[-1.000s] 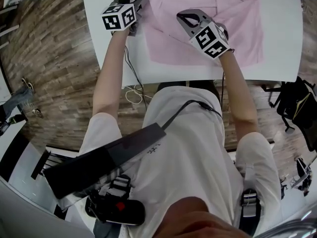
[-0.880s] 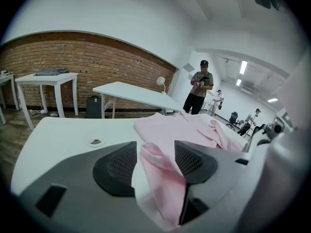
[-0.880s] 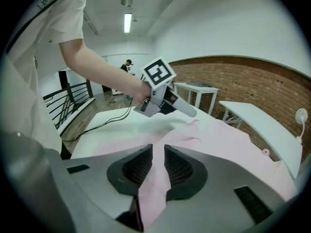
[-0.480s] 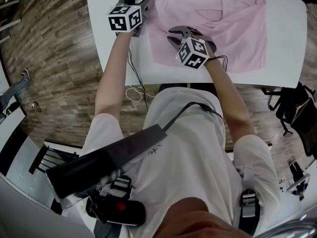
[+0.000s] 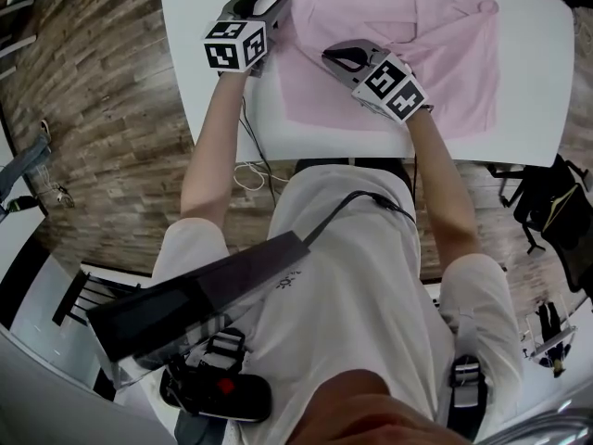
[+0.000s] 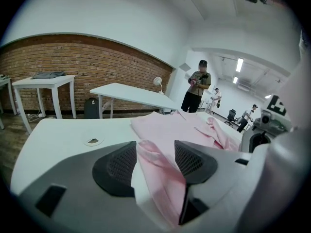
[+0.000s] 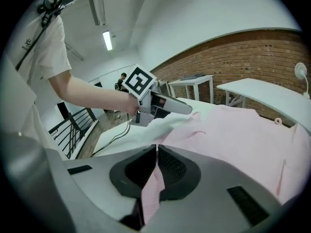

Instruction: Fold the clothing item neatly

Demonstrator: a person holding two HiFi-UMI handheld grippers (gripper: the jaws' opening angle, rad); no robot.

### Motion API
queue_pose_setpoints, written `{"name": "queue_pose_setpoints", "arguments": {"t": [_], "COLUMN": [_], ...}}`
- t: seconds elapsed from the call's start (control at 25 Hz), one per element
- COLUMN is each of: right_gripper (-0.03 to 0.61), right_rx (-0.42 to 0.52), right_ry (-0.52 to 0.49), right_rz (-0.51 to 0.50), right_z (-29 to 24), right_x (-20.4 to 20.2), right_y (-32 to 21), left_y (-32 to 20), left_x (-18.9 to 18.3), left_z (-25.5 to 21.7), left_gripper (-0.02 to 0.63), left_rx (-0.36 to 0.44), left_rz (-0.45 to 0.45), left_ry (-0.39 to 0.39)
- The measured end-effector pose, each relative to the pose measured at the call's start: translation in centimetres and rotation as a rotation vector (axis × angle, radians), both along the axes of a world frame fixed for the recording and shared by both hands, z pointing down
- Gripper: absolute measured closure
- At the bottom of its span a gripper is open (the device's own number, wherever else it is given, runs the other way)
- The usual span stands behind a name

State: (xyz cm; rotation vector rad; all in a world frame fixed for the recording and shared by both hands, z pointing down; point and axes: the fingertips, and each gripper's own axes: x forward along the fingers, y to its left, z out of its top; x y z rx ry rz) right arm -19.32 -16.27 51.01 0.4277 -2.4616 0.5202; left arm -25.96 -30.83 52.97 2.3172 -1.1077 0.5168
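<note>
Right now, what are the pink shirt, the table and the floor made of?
Pink shirt: looks like thin woven cloth, maybe cotton. It is matte, and it creases and drapes softly.
Table: smooth white top, probably painted or laminated board. It shows no grain.
Floor: brown planks with streaky grain. This could be wood or a wood-look laminate, and I can't tell which.

1. The shirt point(image 5: 408, 35) on the table point(image 5: 528, 82) is thin pink cloth, matt and softly creased.
2. The table top is white, smooth and matt.
3. The floor point(image 5: 102, 137) beside the table is grainy wood plank.
4. The wall point(image 6: 73, 57) beyond the table is rough brick.
</note>
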Motion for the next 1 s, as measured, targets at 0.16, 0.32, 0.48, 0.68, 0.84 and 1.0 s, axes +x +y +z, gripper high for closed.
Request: {"name": "queue_pose_setpoints", "arguments": {"t": [0.16, 0.32, 0.48, 0.68, 0.84, 1.0], "right_gripper": [0.561, 0.561, 0.561, 0.56, 0.56, 0.555], "right_rx": [0.103, 0.209, 0.24, 0.256, 0.288, 0.227], "right_ry": [0.05, 0.118, 0.237, 0.371, 0.383, 0.255], "right_rz": [0.067, 0.223, 0.306, 0.285, 0.242, 0.063], "right_z": [-0.9, -2.0, 0.2, 3.9, 3.0, 0.2], "right_x": [2.9, 9.1, 13.9, 16.1, 16.3, 15.7], "right_y": [-3.7, -10.6, -16.1, -18.4, -17.2, -11.0], "left_y": [0.8, 1.0, 0.7, 1.5, 3.3, 5.8], "left_x": [-0.8, -1.5, -1.7, 0.3, 3.0, 5.9], "left_z": [-0.7, -1.3, -1.2, -1.3, -0.9, -0.9], "left_gripper": [0.377, 0.376, 0.377, 0.377, 0.377, 0.377], "left_rx": [0.039, 0.052, 0.05, 0.05, 0.067, 0.097], "left_rz": [-0.031, -0.052, -0.053, 0.0, 0.153, 0.401], "left_ry": [0.005, 0.009, 0.002, -0.023, -0.076, -0.121]}}
